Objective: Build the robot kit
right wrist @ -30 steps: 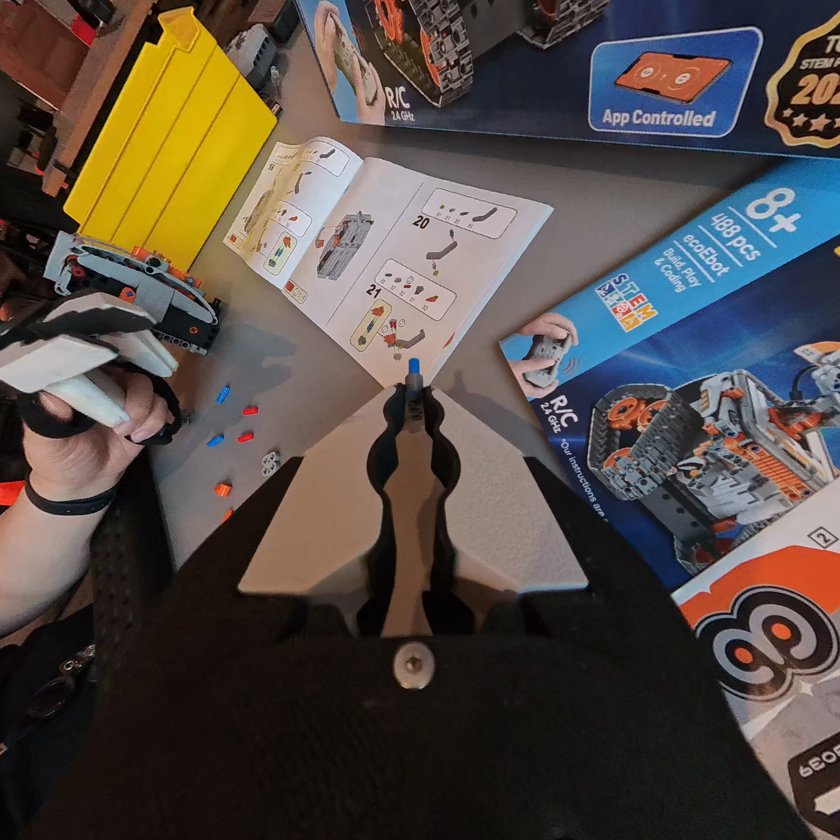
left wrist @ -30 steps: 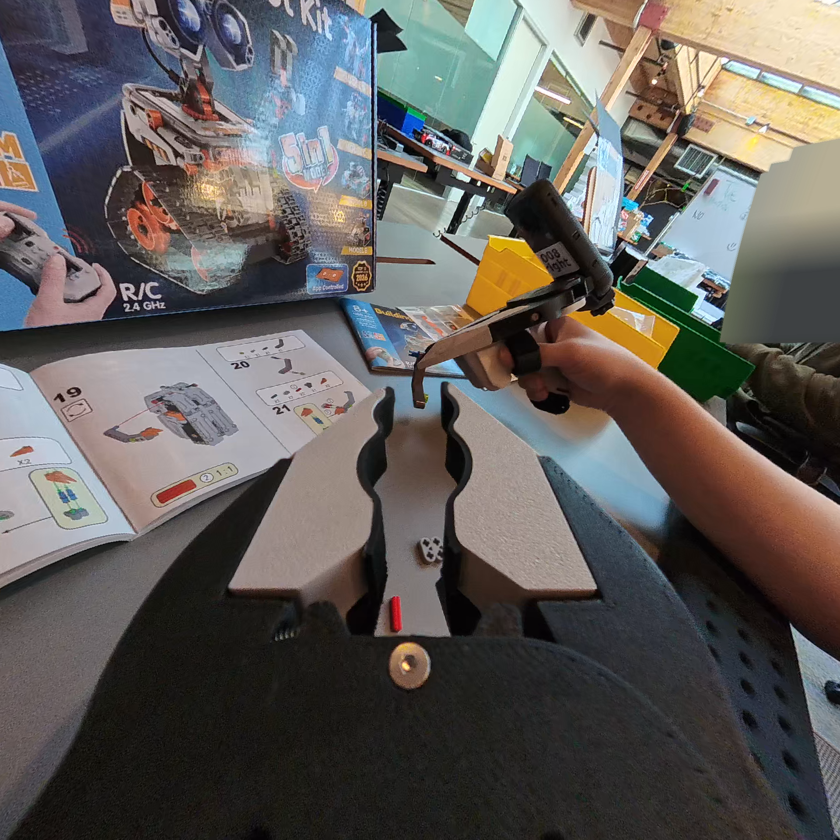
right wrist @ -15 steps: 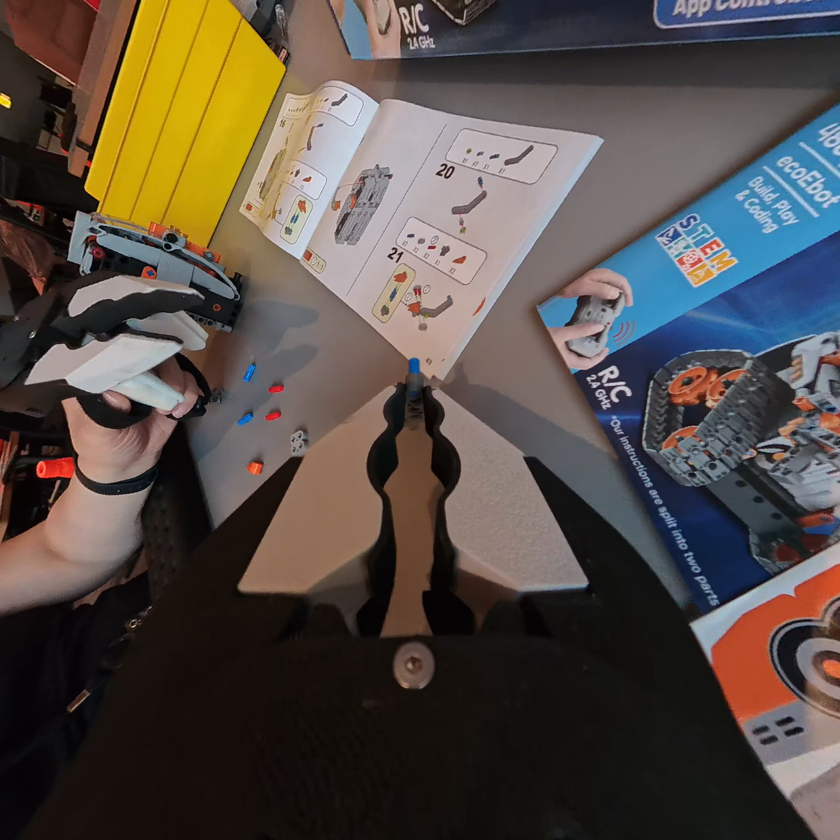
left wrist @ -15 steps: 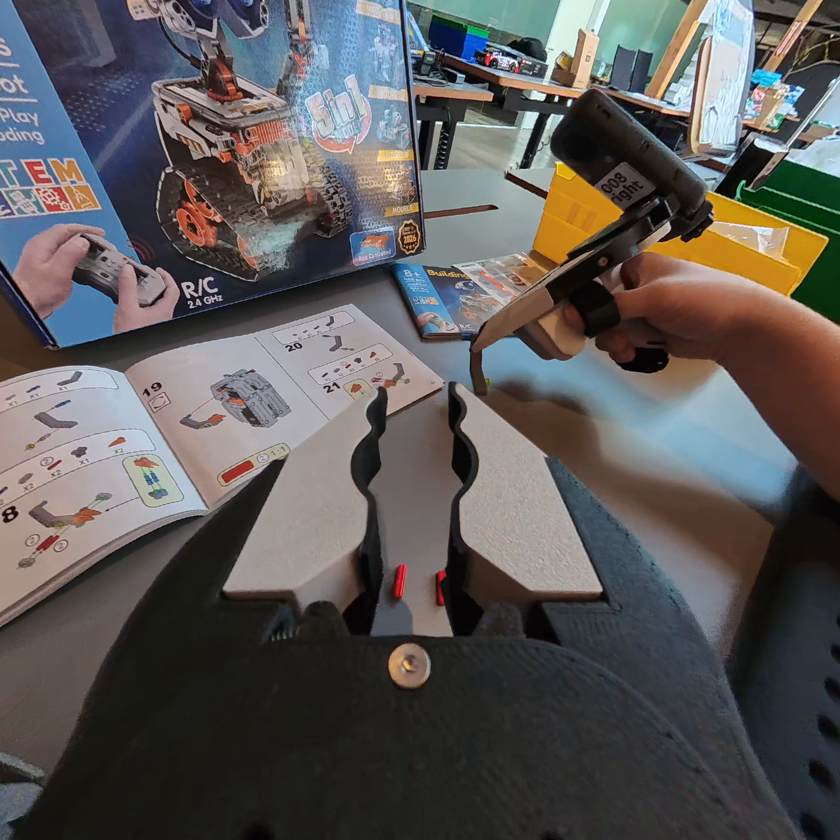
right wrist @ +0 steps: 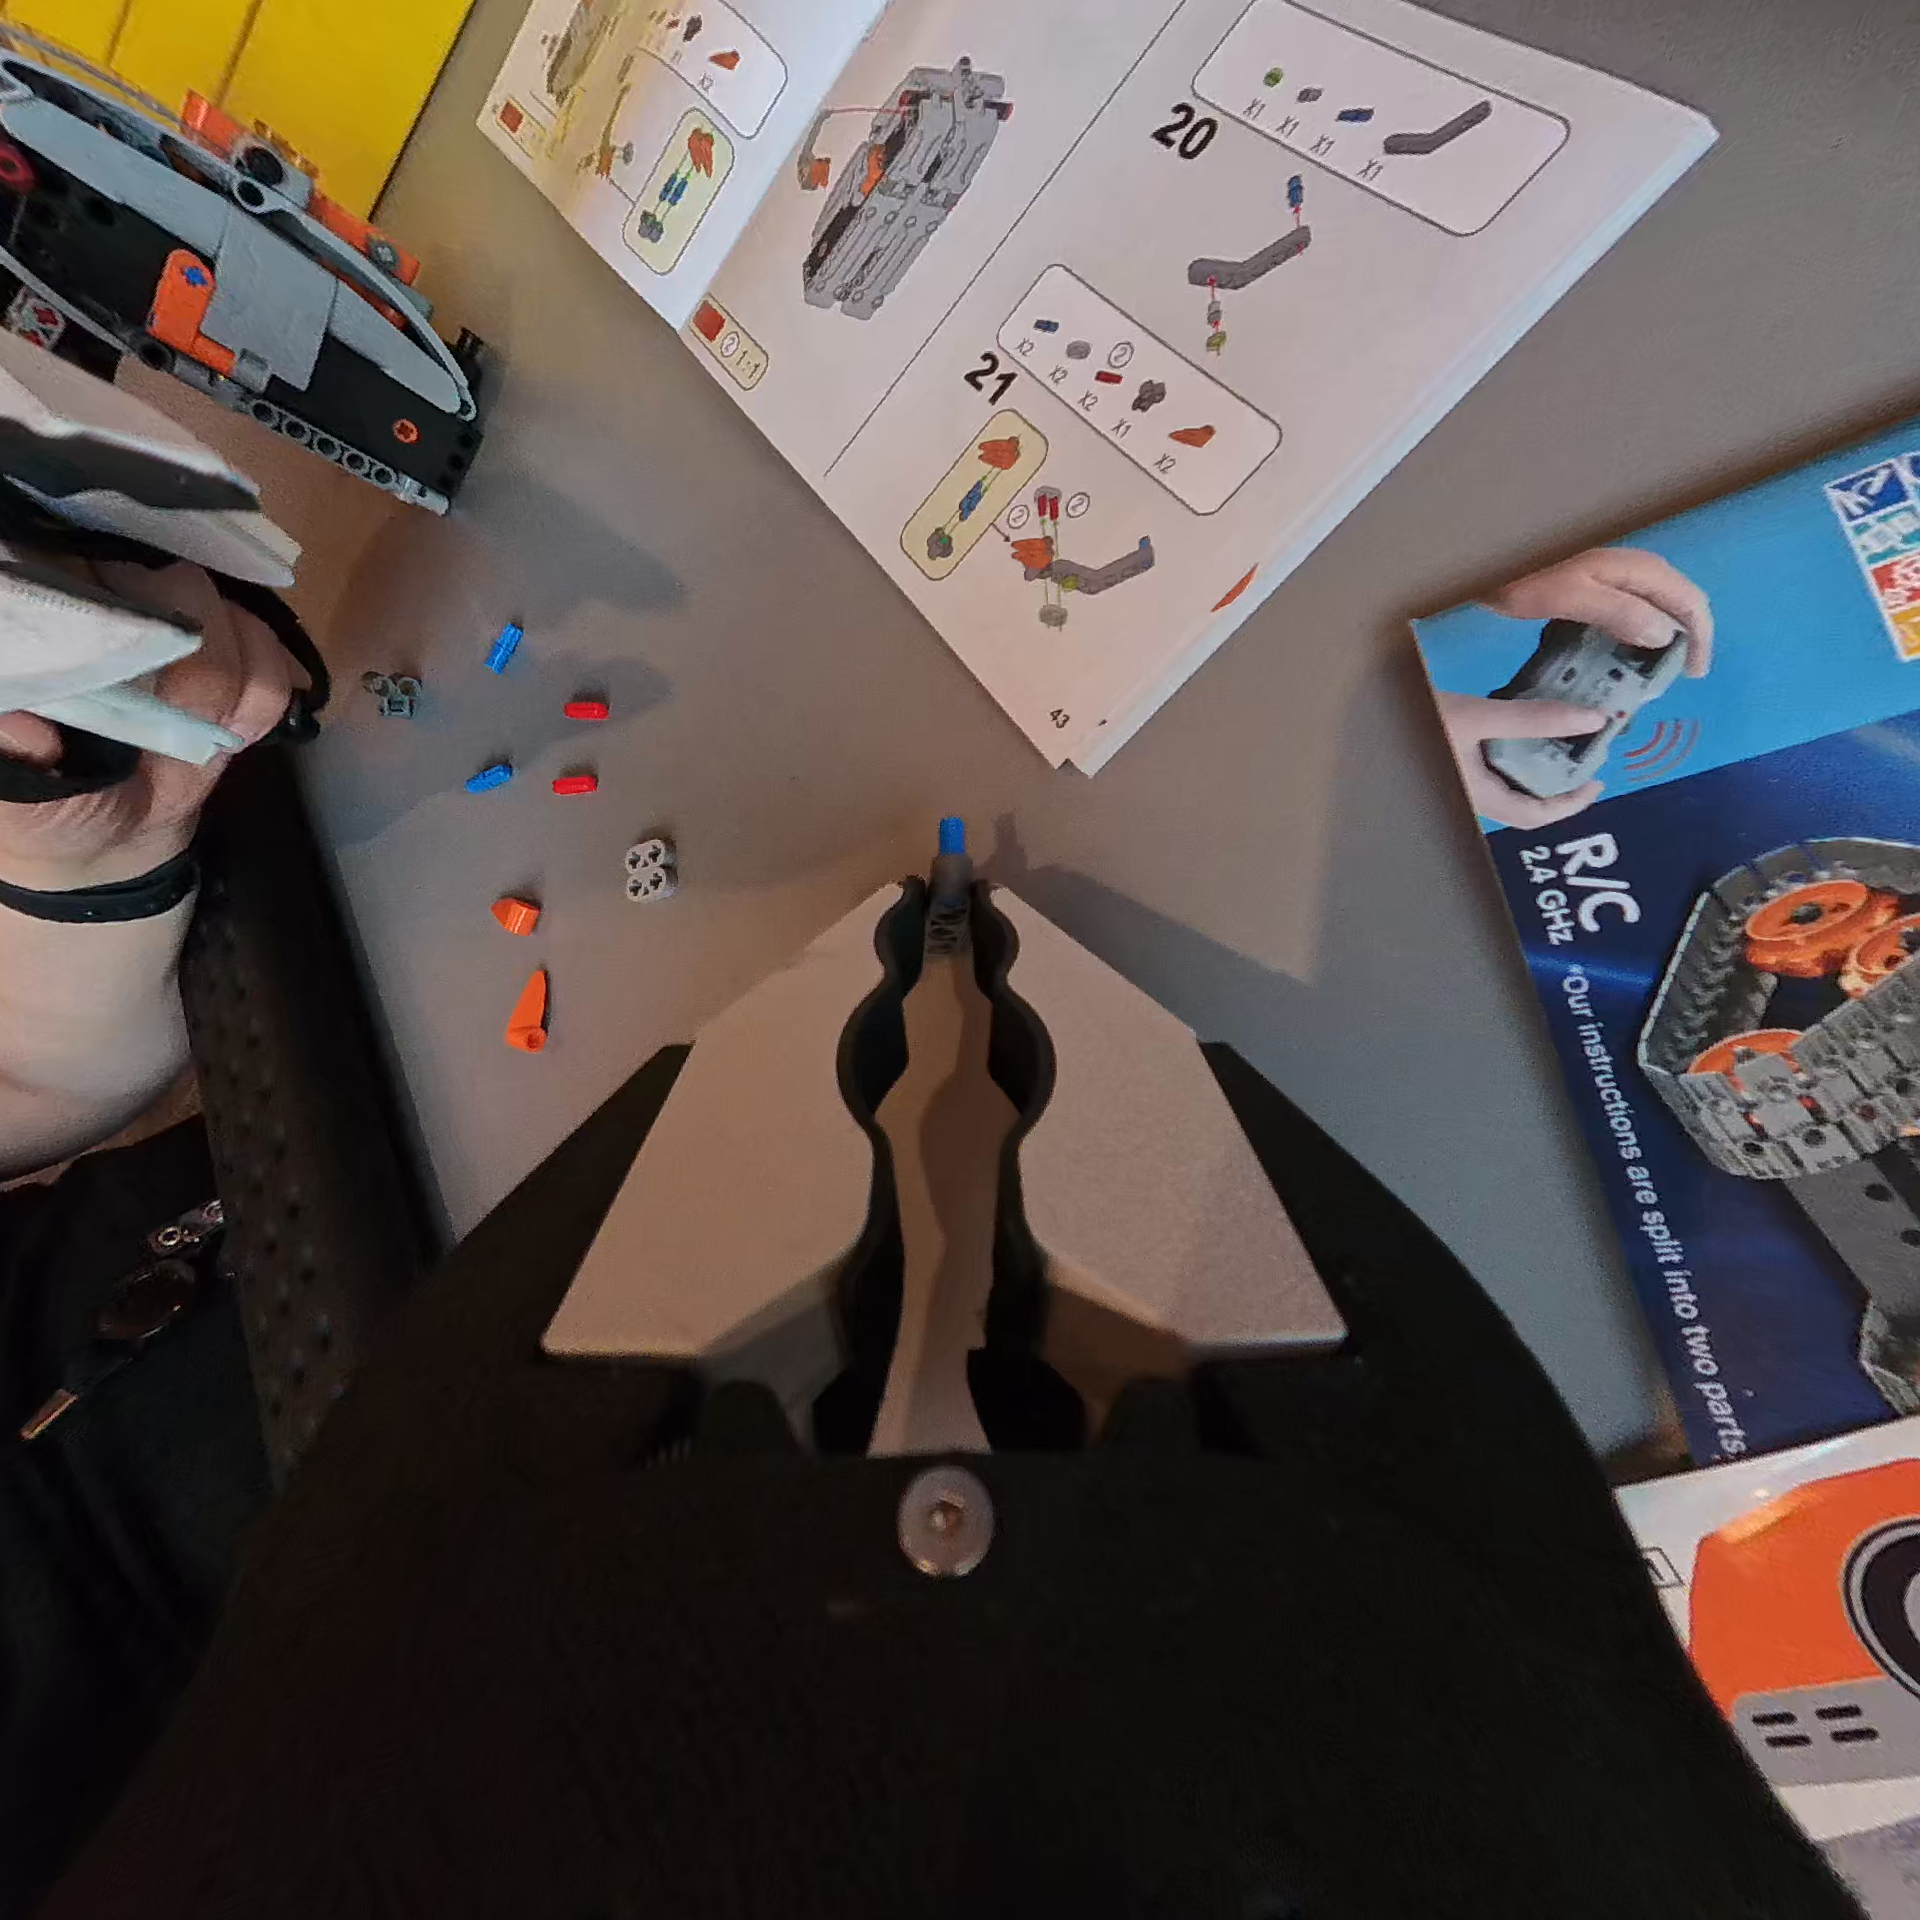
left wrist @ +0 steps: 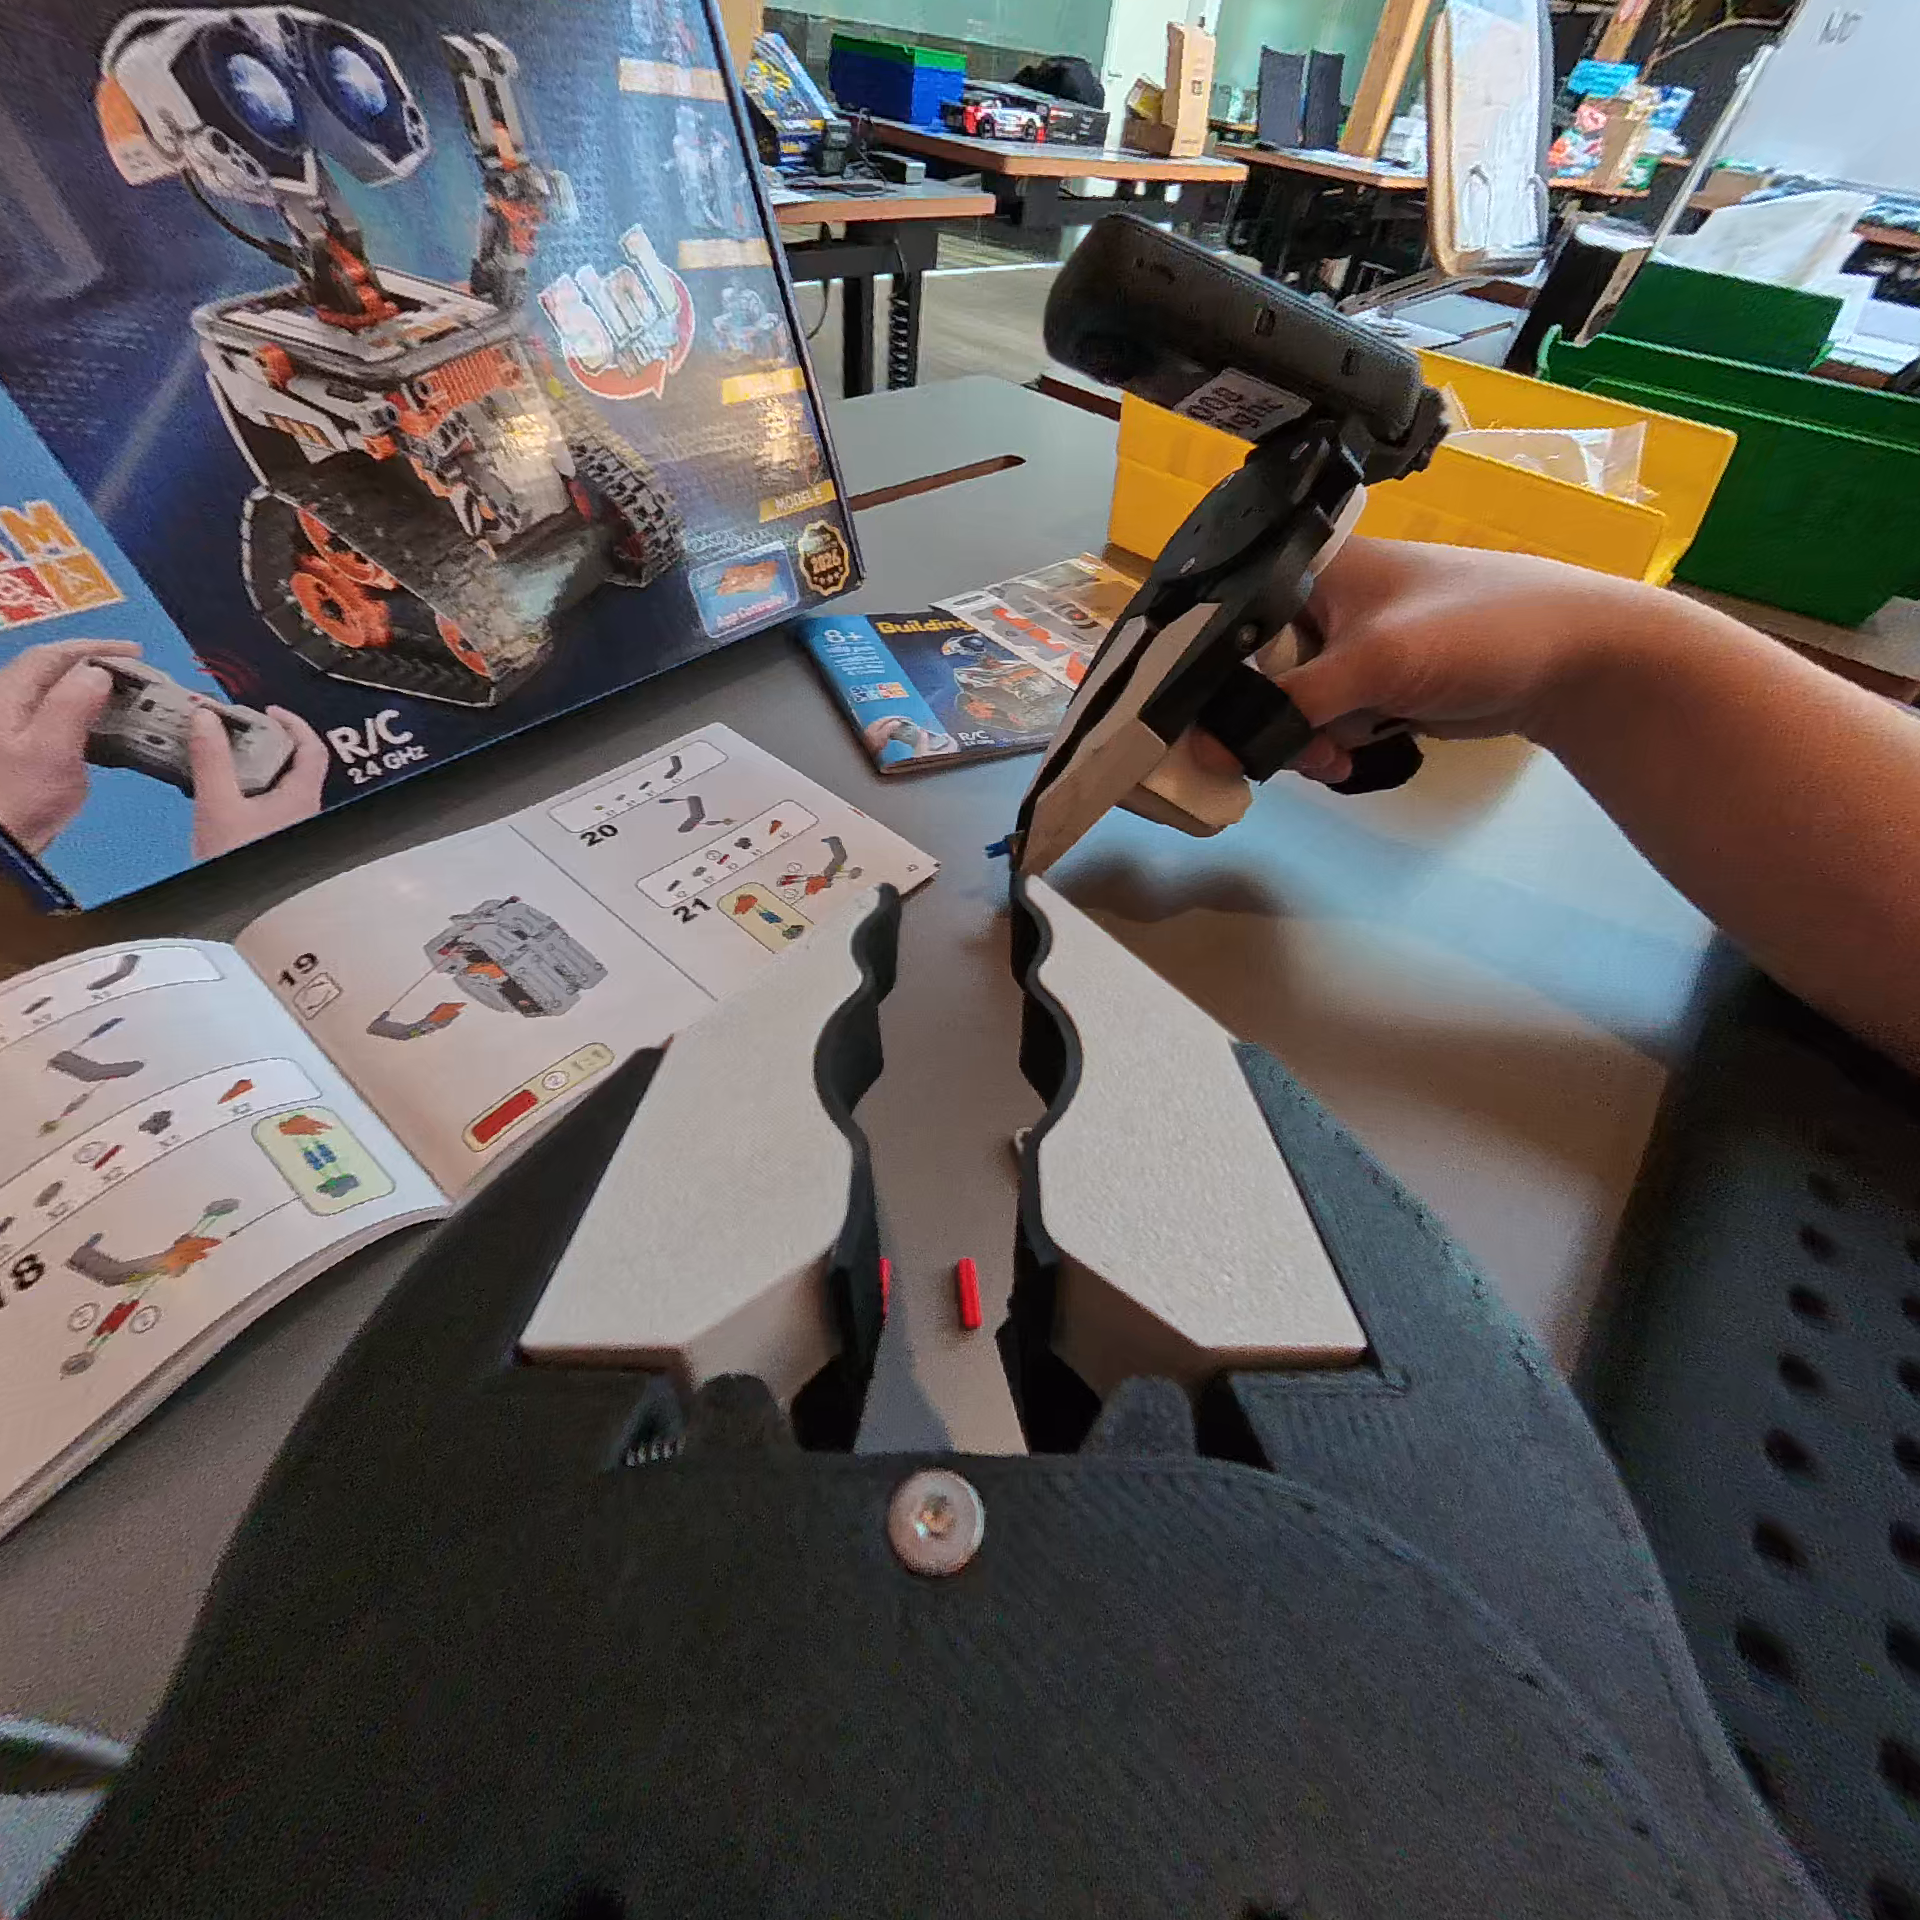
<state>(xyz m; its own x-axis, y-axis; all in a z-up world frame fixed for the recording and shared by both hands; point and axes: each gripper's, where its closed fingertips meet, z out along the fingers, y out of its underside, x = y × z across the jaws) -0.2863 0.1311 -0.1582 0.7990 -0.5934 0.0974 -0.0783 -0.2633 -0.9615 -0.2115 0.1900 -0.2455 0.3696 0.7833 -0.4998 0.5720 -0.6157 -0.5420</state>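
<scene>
— What is seen to have changed?

— The right tool (right wrist: 945, 894) has been brought lower and tipped more steeply. In the left wrist view its tip is now found just beside the right finger of the left tool (left wrist: 951, 904). In the right wrist view the counter (right wrist: 790, 665) and the open booklet (right wrist: 1122, 343) are seen from closer.

— How are the tools set?

— The right tool is pressed together on a small grey piece with a blue pin (right wrist: 949, 873), pinched at the very tip just above the counter, near the booklet's corner. The left tool is spread and nothing is held in it. Two red pins (left wrist: 968, 1294) are framed between its fingers, lying on the counter beneath.

— What else is laid about?

— Loose parts are scattered near the left tool: blue pins (right wrist: 503, 646), a grey connector (right wrist: 651, 868) and orange pieces (right wrist: 528, 1010). A partly built model (right wrist: 260, 312) is set beside a yellow bin (left wrist: 1455, 499). A printed box (left wrist: 416, 416) is stood behind the booklet, and a second booklet (left wrist: 935, 686) is laid to its right.

— Is anything in the way?

— The two tool tips are crowded close together. Whether they touch cannot be told.
</scene>
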